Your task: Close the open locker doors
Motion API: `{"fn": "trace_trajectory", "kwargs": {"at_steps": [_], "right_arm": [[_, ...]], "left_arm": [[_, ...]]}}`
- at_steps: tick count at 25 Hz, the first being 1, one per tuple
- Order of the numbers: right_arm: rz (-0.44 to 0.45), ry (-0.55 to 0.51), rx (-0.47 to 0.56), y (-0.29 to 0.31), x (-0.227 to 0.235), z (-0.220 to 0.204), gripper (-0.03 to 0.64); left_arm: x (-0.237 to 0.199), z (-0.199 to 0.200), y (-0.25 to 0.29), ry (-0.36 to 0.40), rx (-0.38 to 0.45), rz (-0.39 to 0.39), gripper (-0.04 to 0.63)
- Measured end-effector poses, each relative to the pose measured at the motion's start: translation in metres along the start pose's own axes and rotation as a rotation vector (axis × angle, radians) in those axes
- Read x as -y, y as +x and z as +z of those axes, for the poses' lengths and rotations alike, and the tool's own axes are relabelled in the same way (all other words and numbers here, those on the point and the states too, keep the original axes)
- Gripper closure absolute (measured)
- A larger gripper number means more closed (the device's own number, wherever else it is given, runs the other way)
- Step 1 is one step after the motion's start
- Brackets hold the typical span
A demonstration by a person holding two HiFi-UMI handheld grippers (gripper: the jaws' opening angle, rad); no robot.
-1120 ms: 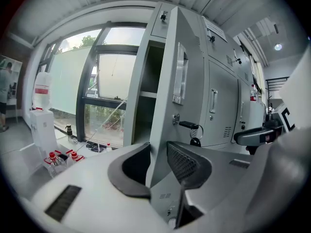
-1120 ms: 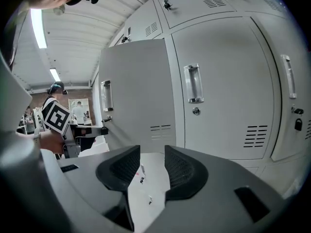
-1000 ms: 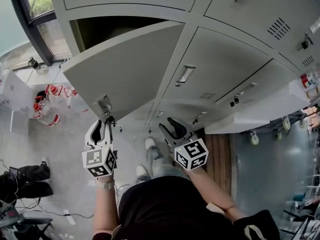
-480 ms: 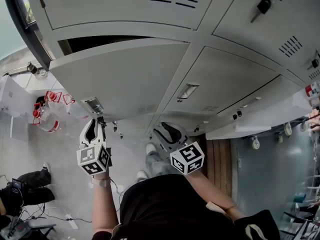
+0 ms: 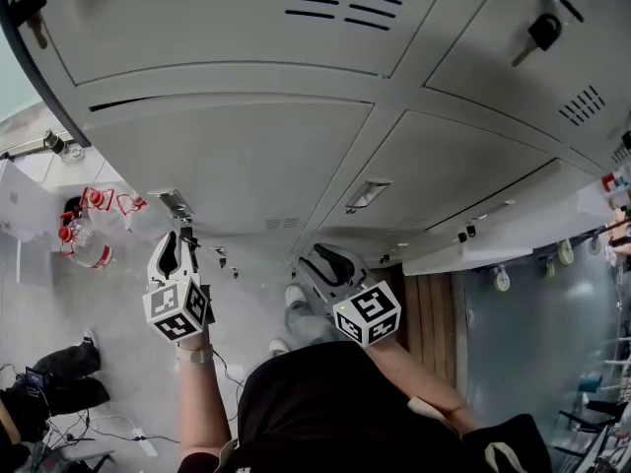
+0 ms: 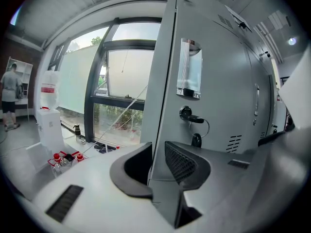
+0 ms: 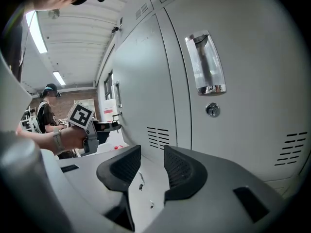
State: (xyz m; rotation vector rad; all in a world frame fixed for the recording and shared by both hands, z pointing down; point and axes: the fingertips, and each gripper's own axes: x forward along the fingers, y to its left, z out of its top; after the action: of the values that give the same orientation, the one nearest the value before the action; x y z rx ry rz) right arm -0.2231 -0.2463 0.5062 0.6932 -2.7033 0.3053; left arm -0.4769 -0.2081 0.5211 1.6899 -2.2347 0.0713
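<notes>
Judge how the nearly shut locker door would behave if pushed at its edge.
The door looks like thin painted sheet metal, so probably stiff and fairly light. Being ajar, it should swing rather than flex. Its dangling key may rattle.

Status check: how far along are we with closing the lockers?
Done: the upper doors look shut. In hand: the left door is nearly shut, with a slit showing at its upper left corner; the left gripper, jaws just closing, clamps its edge. Left: the lower right door stands open.
</notes>
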Motion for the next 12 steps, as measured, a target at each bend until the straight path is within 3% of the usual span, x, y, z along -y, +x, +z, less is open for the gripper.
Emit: {"fn": "trace_trajectory", "kwargs": {"at_steps": [12], "right_arm": [[-0.030,0.026,-0.008,-0.010,0.015,-0.009,0.442]], "left_arm": [[-0.001,0.001,0.014,0.020,-0.016,0.075,0.499]]}}
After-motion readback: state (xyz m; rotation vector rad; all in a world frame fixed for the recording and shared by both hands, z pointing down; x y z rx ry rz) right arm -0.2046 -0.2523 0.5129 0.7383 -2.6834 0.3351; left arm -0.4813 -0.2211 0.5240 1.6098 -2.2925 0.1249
